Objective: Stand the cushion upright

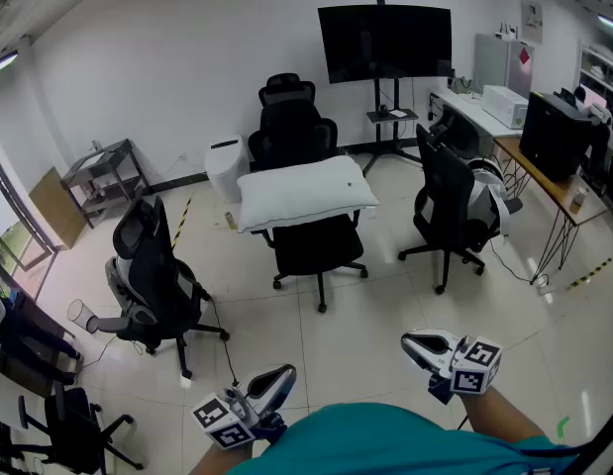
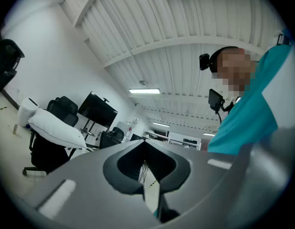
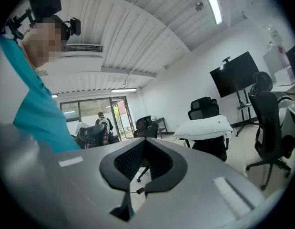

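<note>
A white cushion (image 1: 304,194) lies flat across the seat of a black office chair (image 1: 318,247) in the middle of the room. It also shows far off in the left gripper view, where the cushion (image 2: 54,125) is at the left, and in the right gripper view, where the cushion (image 3: 204,127) is right of centre. My left gripper (image 1: 274,382) (image 2: 144,143) and right gripper (image 1: 425,346) (image 3: 144,142) are held low, close to my body, well short of the chair. Both have their jaws together with nothing between them.
Black office chairs stand at the left (image 1: 153,280), at the right (image 1: 450,206) and behind the cushion (image 1: 291,117). A TV on a stand (image 1: 385,41), a white bin (image 1: 227,166), a metal cart (image 1: 103,171) and a desk (image 1: 544,171) line the walls. A person (image 3: 100,123) stands far off.
</note>
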Available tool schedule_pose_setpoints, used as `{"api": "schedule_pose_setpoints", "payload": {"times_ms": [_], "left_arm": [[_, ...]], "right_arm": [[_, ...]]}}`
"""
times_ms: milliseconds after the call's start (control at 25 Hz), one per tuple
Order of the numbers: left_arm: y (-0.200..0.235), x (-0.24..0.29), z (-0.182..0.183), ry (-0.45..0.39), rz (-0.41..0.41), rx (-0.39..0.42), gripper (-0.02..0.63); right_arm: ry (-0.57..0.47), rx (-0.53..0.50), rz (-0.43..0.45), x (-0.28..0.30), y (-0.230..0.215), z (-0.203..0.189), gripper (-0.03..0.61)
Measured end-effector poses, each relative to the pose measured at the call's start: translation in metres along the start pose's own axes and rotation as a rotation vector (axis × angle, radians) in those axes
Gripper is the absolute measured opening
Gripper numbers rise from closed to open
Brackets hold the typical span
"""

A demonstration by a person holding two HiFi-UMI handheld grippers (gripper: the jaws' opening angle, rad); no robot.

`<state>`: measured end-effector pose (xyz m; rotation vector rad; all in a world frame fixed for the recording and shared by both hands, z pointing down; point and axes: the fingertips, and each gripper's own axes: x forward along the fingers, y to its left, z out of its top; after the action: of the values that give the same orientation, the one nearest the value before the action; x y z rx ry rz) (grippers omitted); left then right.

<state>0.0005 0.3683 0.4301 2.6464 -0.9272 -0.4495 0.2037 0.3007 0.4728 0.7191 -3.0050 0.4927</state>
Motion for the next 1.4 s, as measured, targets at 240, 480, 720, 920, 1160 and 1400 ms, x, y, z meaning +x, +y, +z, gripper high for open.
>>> {"api": "schedule_pose_setpoints", "payload": {"times_ms": [240,480,720,920,1160,1400], "left_arm": [[-0.022,0.041,-0.022,0.011,-0.012,-0.011,0.011],[-0.036,0.084,-0.045,0.030,-0.025,-0.042,0.012],[-0.019,0.101,-0.051,0.054,-0.024,-0.058,0.011],[0.045,0.093,-0.032,0.027,-0.014,-0.090,0.012],[0.164,0.071,0.026,0.016,-0.024,-0.077,0.011],[0.263,0.061,0.082,0.049,-0.052,-0.047,0.011]], "right_arm": [[-0.008,0.022,-0.016,-0.045,-0.029,-0.003,0.003],[0.011,0.028,-0.030,-0.080,-0.060,-0.011,0.003],[0.042,0.037,-0.036,-0.070,-0.084,-0.018,0.003],[0.067,0.032,-0.036,-0.010,-0.104,-0.011,0.003],[0.046,0.018,-0.048,0.109,-0.123,0.027,0.003],[0.044,-0.004,-0.058,0.228,-0.147,0.066,0.003]]}}
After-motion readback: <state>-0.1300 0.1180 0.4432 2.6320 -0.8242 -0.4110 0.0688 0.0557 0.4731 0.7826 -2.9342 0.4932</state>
